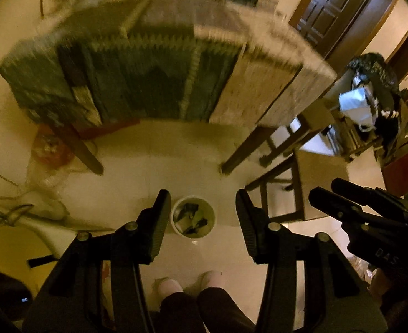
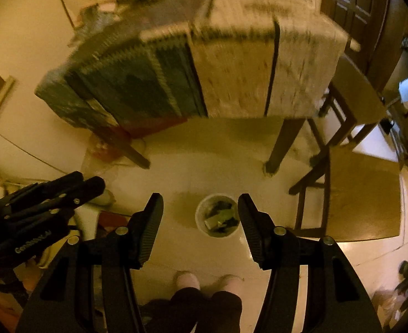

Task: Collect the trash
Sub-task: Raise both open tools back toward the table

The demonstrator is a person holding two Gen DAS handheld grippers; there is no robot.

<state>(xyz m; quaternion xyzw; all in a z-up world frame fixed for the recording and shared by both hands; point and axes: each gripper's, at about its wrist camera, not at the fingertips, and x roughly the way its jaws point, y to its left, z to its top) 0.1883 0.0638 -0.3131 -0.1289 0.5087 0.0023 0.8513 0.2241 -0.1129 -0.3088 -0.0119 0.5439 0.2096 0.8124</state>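
Note:
A small white bin (image 1: pixel 193 219) stands on the pale floor far below, holding dark and green scraps of trash. In the left wrist view it shows in the gap of my left gripper (image 1: pixel 202 194), which is open and holds nothing. My right gripper (image 2: pixel 200 195) is also open and empty, with the same bin (image 2: pixel 217 216) seen between its fingers, nearer the right one. Both grippers point steeply down from well above the floor. Each shows in the other's view: the right gripper (image 1: pixel 326 190) at the right edge, the left gripper (image 2: pixel 91 179) at the left edge.
A table under a patterned cloth (image 1: pixel 159 83) stands beyond the bin, blurred by motion. Wooden chairs (image 1: pixel 320 183) sit to the right. The person's feet in pale slippers (image 1: pixel 170 285) are just behind the bin. Bags and clutter (image 1: pixel 45 199) lie on the floor at the left.

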